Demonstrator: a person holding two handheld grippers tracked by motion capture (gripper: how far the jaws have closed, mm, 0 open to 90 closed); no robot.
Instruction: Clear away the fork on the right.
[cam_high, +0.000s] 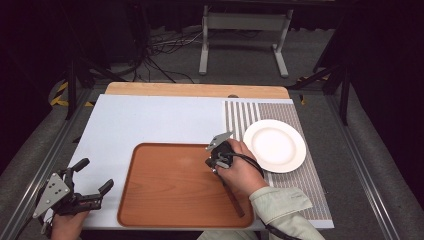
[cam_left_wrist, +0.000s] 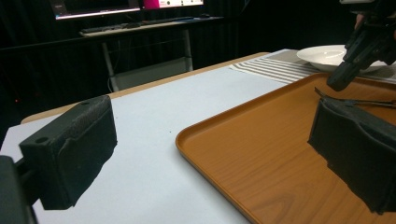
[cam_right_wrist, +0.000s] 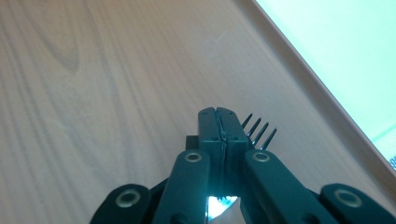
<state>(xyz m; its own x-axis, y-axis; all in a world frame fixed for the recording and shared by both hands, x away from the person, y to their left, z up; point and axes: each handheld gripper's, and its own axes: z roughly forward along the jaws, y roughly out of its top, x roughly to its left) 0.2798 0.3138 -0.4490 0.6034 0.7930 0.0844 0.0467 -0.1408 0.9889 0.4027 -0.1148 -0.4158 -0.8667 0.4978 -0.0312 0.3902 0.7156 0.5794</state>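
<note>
Black right gripper (cam_right_wrist: 218, 116) fingers (cam_right_wrist: 209, 126) together on fork (cam_right_wrist: 259, 131) (left gripper (cam_high: 95, 176) agape)

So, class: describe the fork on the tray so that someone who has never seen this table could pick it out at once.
Start at the brown wooden tray at the near middle of the table. At its right side, a hand's right gripper has its jaws shut on a dark fork, tines poking out beside the jaw tips. Unlike the round white plate on the striped mat to the right, it is slim, dark and pronged.

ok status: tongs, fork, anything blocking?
Left tongs open, idle beside tray. Right tongs shut on fork, low over tray. White plate apart on striped mat. Nothing blocking.
</note>
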